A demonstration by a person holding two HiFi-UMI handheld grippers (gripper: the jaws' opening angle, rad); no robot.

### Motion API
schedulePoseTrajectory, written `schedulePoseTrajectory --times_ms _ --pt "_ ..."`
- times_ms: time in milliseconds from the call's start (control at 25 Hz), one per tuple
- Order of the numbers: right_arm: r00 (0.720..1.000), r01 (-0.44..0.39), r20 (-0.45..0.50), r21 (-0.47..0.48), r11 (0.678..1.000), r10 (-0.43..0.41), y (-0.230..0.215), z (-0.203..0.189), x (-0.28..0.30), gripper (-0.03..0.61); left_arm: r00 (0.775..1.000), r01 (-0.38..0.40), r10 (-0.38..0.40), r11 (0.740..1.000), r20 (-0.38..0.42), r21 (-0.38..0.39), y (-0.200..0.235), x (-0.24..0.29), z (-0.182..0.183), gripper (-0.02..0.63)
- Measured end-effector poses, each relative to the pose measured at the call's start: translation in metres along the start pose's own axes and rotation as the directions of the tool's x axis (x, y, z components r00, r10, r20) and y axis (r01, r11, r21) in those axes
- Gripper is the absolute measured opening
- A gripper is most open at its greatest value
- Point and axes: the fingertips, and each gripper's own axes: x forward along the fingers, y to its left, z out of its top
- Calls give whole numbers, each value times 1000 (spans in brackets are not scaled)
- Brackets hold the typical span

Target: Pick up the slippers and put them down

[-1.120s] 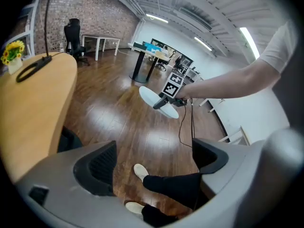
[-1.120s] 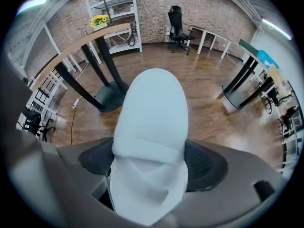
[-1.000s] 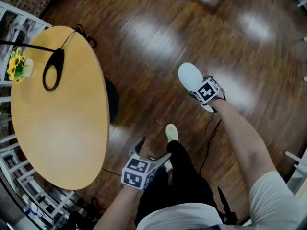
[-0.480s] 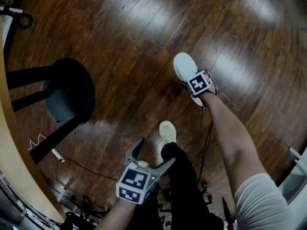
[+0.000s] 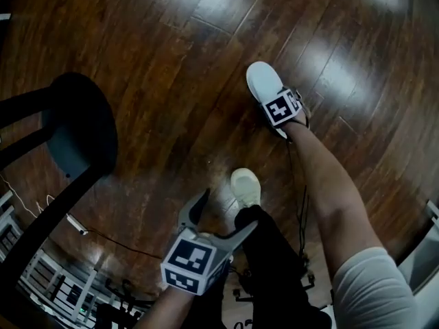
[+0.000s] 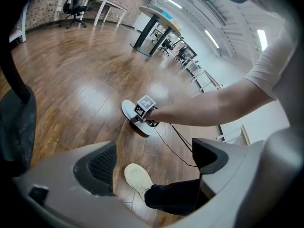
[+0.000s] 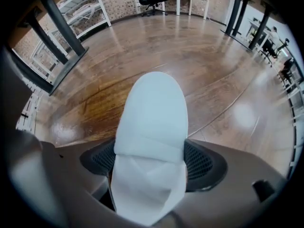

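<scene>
1 white slipper [image 7: 152, 113] sits in the closing right hand-held gripper [image 7: 151, 163].

White slipper [image 5: 263, 86]; dark-brown glossy plank floor [image 5: 158, 67]; left gripper [image 5: 228, 211] grey, its cube [image 5: 188, 260] black-and-white squares; shoe [image 5: 245, 186] seemingly cream; trousers [image 5: 274, 266] black.

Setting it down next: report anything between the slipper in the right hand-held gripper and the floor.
Nothing visible. The right hand-held gripper, jaws closing on the white slipper, is over bare wood floor; the person's shoe lies well apart.
</scene>
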Motion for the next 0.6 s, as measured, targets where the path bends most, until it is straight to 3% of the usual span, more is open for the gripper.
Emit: schedulePoseTrajectory --times_ms 160,400,600 --pt "999 46 15 -26 999 -46 -1 -1 4 464 1000 15 -15 1000 -8 -11 -2 6 -11 499" --pt "999 37 -7 -40 999 -37 -1 -3 3 478 1000 19 -19 1000 12 -20 -3 -3 -20 499" --pt "997 56 47 -7 998 -56 -3 4 -7 499 999 2 -1 1000 45 -26 4 -13 -24 498"
